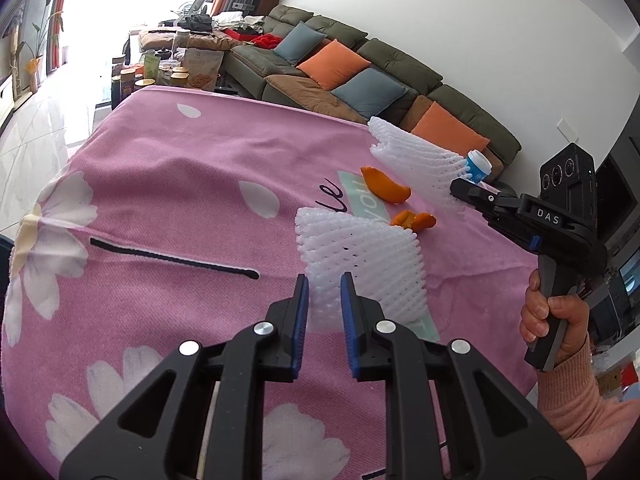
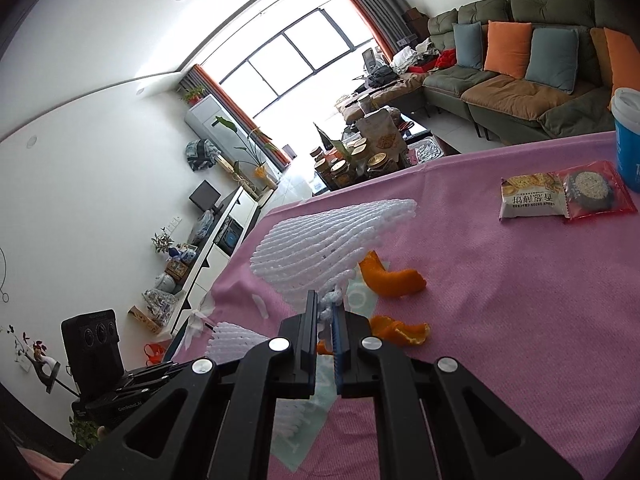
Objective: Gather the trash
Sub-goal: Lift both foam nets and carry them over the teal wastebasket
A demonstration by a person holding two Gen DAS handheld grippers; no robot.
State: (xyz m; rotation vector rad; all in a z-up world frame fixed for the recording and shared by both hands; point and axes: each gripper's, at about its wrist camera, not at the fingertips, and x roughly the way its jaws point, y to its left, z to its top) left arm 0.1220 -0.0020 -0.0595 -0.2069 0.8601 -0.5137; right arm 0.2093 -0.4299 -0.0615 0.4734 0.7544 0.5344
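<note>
Two white foam fruit nets lie on the pink flowered cloth [image 1: 168, 200]. My left gripper [image 1: 325, 292] stands partly open with the near foam net [image 1: 360, 264] between its blue pads, which do not clearly press it. My right gripper [image 2: 325, 312] is shut on a corner of the far foam net [image 2: 332, 240], which is lifted; it shows in the left wrist view too [image 1: 416, 164], with the right gripper [image 1: 460, 188] at its corner. Orange peel pieces [image 1: 386, 188] [image 1: 414, 220] lie between the nets, also in the right wrist view [image 2: 392, 276] [image 2: 400, 332].
A blue and white cup [image 2: 628, 136] stands at the table's far right, with a cracker packet [image 2: 532, 196] and a red cookie packet [image 2: 596, 192] beside it. A green sofa [image 1: 360, 64] with cushions and a cluttered low table [image 1: 176, 68] stand beyond the table.
</note>
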